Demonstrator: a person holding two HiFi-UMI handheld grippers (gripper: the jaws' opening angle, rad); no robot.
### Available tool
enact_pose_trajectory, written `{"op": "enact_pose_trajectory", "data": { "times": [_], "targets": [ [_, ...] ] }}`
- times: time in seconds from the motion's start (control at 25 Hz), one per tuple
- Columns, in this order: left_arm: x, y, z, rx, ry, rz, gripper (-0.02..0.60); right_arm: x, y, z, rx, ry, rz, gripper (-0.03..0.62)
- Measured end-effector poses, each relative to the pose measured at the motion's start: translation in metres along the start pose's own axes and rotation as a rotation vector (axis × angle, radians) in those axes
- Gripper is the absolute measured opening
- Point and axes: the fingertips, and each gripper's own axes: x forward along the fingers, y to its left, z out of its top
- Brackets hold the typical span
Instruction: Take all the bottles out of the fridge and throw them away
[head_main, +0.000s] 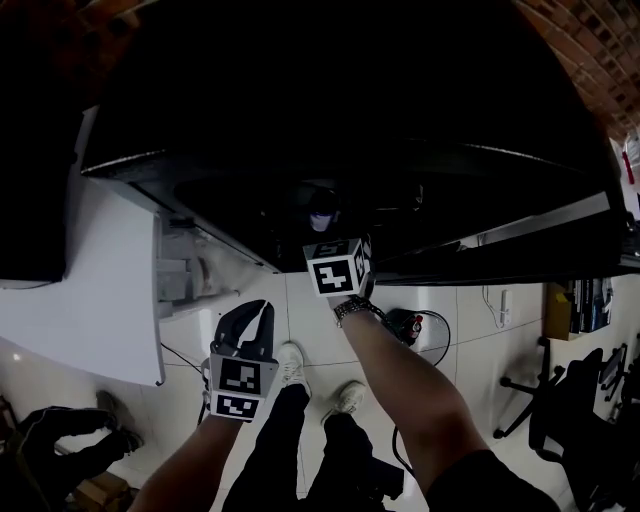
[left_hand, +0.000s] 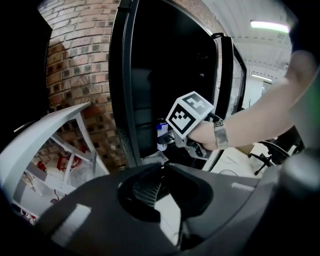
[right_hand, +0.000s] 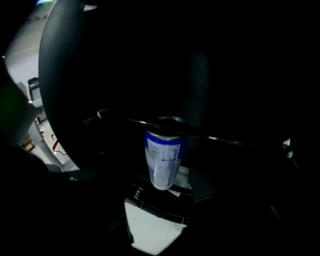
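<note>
The black fridge stands open in front of me, its inside very dark. A blue-and-white bottle stands on a wire shelf at the front of it; the bottle also shows in the left gripper view, and the bottle shows from above in the head view. My right gripper reaches into the fridge with its jaws open, one on each side of the bottle's lower part; no pad presses on it. My left gripper hangs lower over the floor outside the fridge, shut and empty.
A white table stands left of the fridge, with a white frame and a brick wall behind. The fridge door stands open at the right. My shoes are on the tiled floor; office chairs stand right.
</note>
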Motion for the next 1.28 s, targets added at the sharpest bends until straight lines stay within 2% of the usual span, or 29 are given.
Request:
{"op": "enact_pose_trajectory", "data": {
  "times": [0.32,0.44,0.68,1.0,1.28],
  "targets": [
    [0.010,0.009,-0.004,-0.016,0.013,0.008,0.005,0.022,-0.006,0.013,-0.006,-0.002,-0.001,0.331],
    [0.011,0.012,-0.005,-0.018,0.018,0.013,0.005,0.024,-0.004,0.013,-0.005,-0.006,0.000,0.280],
    [0.013,0.008,-0.004,-0.017,0.021,0.011,0.005,0.016,-0.003,0.008,-0.006,-0.006,0.001,0.273],
    [0.016,-0.011,-0.001,-0.002,0.018,-0.006,0.005,-0.019,0.009,-0.024,0.002,0.004,0.036,0.272],
    [0.018,-0.053,0.013,0.048,0.014,-0.044,0.005,-0.068,0.002,-0.071,0.060,0.026,0.047,0.272]
  ]
}}
